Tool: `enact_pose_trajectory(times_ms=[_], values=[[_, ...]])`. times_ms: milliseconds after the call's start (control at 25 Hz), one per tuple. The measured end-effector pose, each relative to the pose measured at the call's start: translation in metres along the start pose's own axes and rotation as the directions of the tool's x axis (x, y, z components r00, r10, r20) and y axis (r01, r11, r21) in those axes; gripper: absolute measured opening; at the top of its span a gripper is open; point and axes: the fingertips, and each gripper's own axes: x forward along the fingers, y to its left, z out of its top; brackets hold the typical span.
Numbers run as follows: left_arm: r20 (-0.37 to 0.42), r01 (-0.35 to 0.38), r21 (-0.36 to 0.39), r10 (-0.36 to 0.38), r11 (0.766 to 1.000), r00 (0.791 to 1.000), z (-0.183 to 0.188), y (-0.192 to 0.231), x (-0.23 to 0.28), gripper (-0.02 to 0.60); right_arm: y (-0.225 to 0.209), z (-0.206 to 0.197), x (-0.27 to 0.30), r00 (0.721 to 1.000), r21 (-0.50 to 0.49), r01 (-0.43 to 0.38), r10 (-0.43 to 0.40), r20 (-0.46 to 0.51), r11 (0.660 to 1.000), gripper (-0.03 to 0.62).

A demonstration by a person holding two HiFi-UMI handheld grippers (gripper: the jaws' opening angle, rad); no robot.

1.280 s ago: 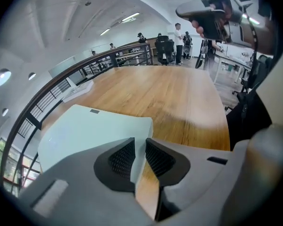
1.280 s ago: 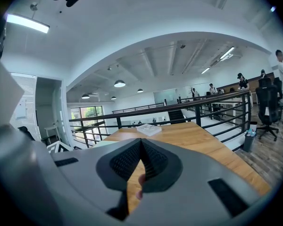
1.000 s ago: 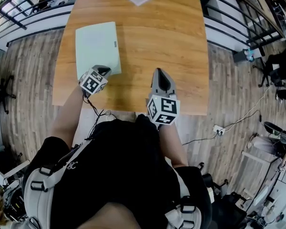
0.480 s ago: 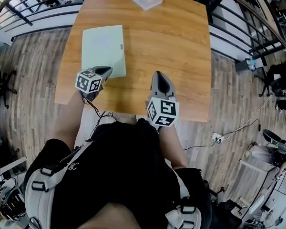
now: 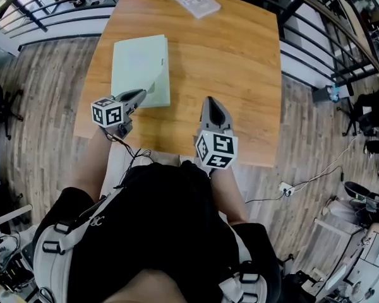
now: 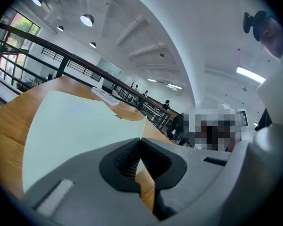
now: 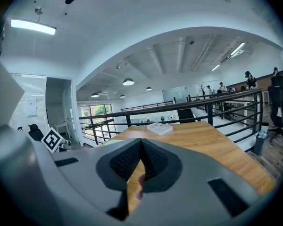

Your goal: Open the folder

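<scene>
A pale green folder (image 5: 141, 67) lies on the left half of the wooden table (image 5: 227, 55). My left gripper (image 5: 141, 95) is at its near right corner, shut on the thin cover, and that corner stands lifted off the rest. In the left gripper view the cover (image 6: 80, 126) slopes up into the closed left gripper (image 6: 140, 142). My right gripper (image 5: 213, 101) hovers over the table's near edge, to the right of the folder. It is shut with nothing in it, and the right gripper (image 7: 141, 144) points across the bare wood.
A white booklet (image 5: 194, 0) lies at the table's far edge, also in the right gripper view as the booklet (image 7: 159, 127). Black railings (image 5: 44, 8) run beyond the table. The table's near edge (image 5: 177, 151) is just in front of the person's body.
My left gripper has risen and rolled, and the folder's near right corner has come up with it. The right gripper has barely moved.
</scene>
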Motion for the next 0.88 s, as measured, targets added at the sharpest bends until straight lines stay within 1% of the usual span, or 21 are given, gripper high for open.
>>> enact_pose_trajectory(times_ms=[120, 240, 360, 600, 720, 880], values=[[0.061, -0.013, 0.002, 0.013, 1.0, 0.998, 0.013, -0.005, -0.01, 0.005, 0.003, 0.001, 0.001, 1.0, -0.011, -0.013, 0.013, 0.004, 1.0, -0.003], [0.126, -0.058, 0.027, 0.054, 0.998, 0.991, 0.026, -0.01, -0.027, 0.005, 0.012, 0.003, 0.004, 0.999, -0.047, -0.038, 0.039, 0.011, 0.998, -0.003], [0.184, -0.109, 0.054, 0.098, 0.993, 0.978, 0.04, -0.014, -0.048, 0.005, 0.026, 0.005, 0.009, 0.997, -0.08, -0.073, 0.075, 0.014, 0.994, -0.003], [0.282, -0.202, 0.05, 0.18, 0.978, 0.942, 0.058, -0.005, -0.094, 0.005, 0.056, 0.003, 0.026, 0.988, -0.071, -0.155, 0.156, 0.0, 0.985, -0.003], [0.329, -0.244, 0.03, 0.221, 0.969, 0.918, 0.065, 0.0, -0.119, 0.005, 0.069, 0.004, 0.034, 0.982, -0.061, -0.186, 0.187, -0.002, 0.981, -0.003], [0.365, -0.304, -0.004, 0.284, 0.953, 0.887, 0.067, 0.013, -0.152, 0.003, 0.09, 0.005, 0.043, 0.974, -0.071, -0.225, 0.225, -0.003, 0.972, -0.003]])
